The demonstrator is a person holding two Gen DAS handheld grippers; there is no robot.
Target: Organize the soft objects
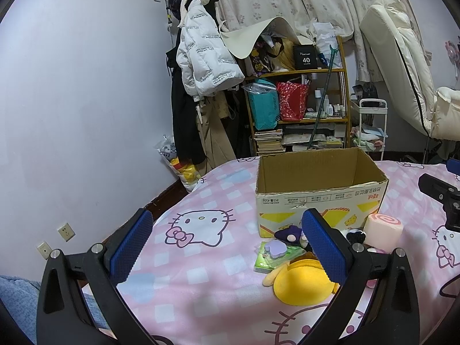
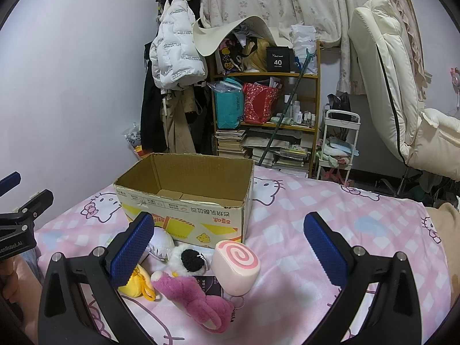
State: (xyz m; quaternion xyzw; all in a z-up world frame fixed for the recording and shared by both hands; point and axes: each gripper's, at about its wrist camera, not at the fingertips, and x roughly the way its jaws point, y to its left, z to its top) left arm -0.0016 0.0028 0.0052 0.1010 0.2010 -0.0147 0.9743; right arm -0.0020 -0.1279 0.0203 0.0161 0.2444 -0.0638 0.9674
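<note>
Both tongs open over the bed, nothing gripped.
I had left tongs (image 1: 227, 247) and right tongs (image 2: 230, 247) spread wide; soft toys sat mid-frame just in front of the cardboard box (image 2: 184, 201): pink swirl roll (image 2: 235, 267), pink plush (image 2: 195, 299), yellow plush (image 1: 299, 281), on the bed (image 2: 287, 201).

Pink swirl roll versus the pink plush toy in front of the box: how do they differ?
The swirl roll is a smooth, pale block with a spiral on its end; the plush toy is shaggy, darker pink and elongated. The roll lies nearer the box; the plush lies closer to the camera. Both rest on the bedspread, ungripped.
</note>
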